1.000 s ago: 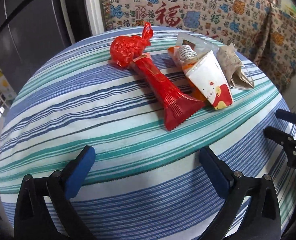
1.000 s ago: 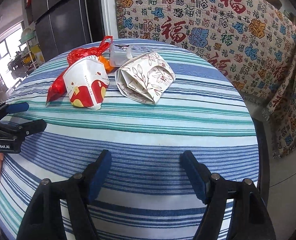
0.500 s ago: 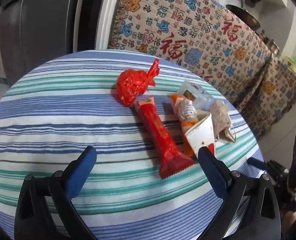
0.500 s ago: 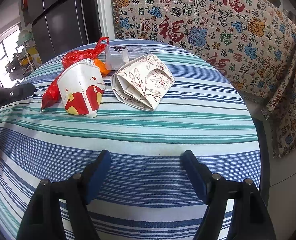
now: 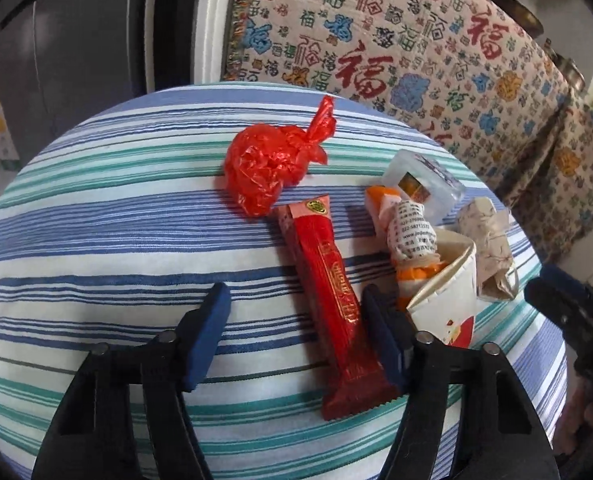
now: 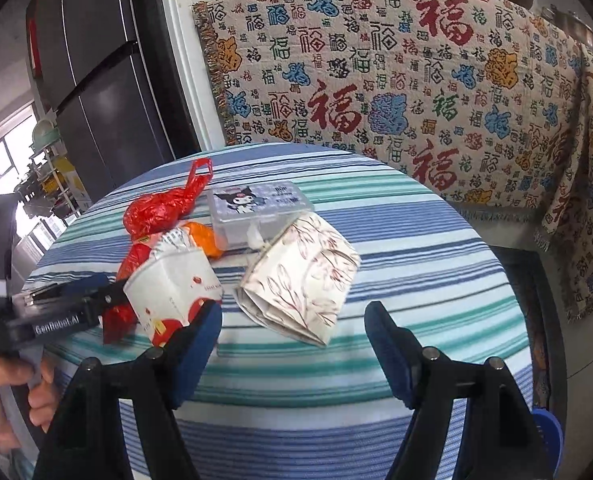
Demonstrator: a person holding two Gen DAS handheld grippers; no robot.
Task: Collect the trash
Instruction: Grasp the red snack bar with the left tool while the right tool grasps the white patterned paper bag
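In the left wrist view, the striped surface lies bare across the left and lower left of the frame. To the right of centre, litter crowds together: a red bag, a red wrapper, a paper cup and a clear box. In the right wrist view, a folded paper bag sits mid-frame, with bare cloth to its right and below.
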